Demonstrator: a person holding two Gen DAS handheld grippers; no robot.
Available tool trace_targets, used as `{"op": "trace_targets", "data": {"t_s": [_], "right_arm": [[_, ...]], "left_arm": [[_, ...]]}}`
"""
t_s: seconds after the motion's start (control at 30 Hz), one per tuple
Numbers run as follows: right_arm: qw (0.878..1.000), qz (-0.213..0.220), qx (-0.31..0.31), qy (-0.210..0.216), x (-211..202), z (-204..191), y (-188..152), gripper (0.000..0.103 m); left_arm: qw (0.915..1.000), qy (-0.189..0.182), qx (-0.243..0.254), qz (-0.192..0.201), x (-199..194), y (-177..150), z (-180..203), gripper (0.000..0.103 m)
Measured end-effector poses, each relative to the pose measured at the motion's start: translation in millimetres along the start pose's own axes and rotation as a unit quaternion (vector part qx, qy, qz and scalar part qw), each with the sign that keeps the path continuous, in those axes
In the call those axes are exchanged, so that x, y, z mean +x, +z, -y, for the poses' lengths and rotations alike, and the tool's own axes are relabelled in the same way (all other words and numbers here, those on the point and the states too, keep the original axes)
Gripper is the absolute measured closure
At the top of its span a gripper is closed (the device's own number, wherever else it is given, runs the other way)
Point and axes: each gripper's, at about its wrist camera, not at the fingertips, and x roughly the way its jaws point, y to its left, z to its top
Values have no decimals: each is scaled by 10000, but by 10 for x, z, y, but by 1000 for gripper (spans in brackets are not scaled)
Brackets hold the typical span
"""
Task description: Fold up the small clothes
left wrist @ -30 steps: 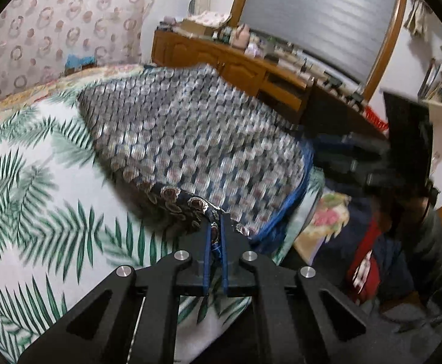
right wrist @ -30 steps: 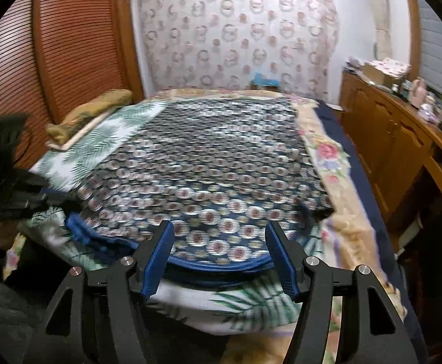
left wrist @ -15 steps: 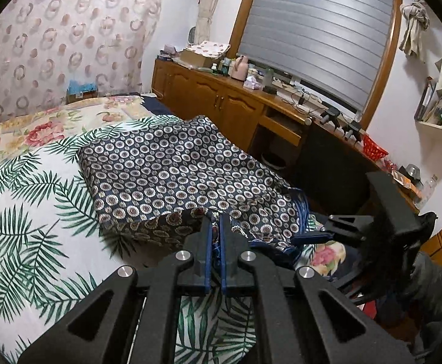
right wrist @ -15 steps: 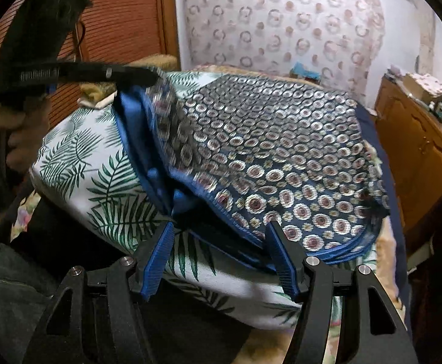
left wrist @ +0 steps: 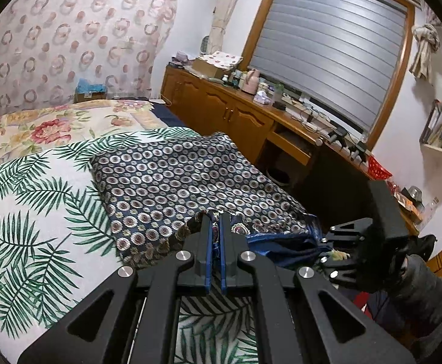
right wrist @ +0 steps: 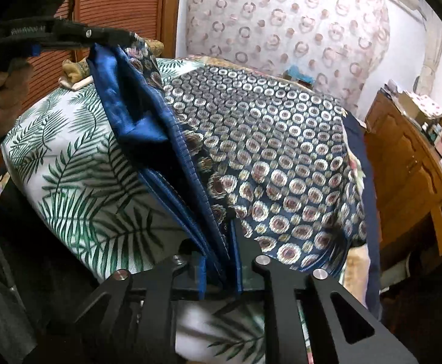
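Left wrist view shows the patterned garment [left wrist: 184,182], navy with pale rings and a blue lining, lying spread on the palm-leaf bedspread [left wrist: 29,212] near the bed's foot edge, its near hem raised. The left claw [left wrist: 215,227] is clenched on a corner of that hem, fingers pressed together with cloth between them. From the right wrist view, the right claw [right wrist: 221,273] looks clamped on the bunched blue-lined edge [right wrist: 190,212], though the fabric hides its fingertips, so the grip is likely rather than certain. The hem runs taut and lifted between the two claws, with the left claw [right wrist: 69,35] held high at the upper left. This reads as the first fold in hand: both corners gathered, nothing yet laid over. Next, both claws would need to carry the hem forward together across the garment toward the far edge, keeping it level and tensioned, then lower and let go. Beyond the bed stand a wooden counter [left wrist: 251,112] cluttered with bottles and a shuttered window [left wrist: 327,69].
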Motion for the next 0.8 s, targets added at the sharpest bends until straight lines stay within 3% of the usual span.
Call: {"op": "trace_targets", "data": {"t_s": [0.33, 0.5, 0.8], "right_arm": [[9979, 638, -48, -96, 13, 360, 688, 99], [9966, 708, -380, -181, 317, 567, 1198, 99], [9978, 599, -275, 14, 1036, 877, 1659, 100]], "left_arm": [[9989, 452, -109, -9, 177, 190, -353, 98], [9975, 668, -212, 45, 325, 369, -589, 98], [9937, 1014, -450, -130, 682, 573, -1068, 98]]}}
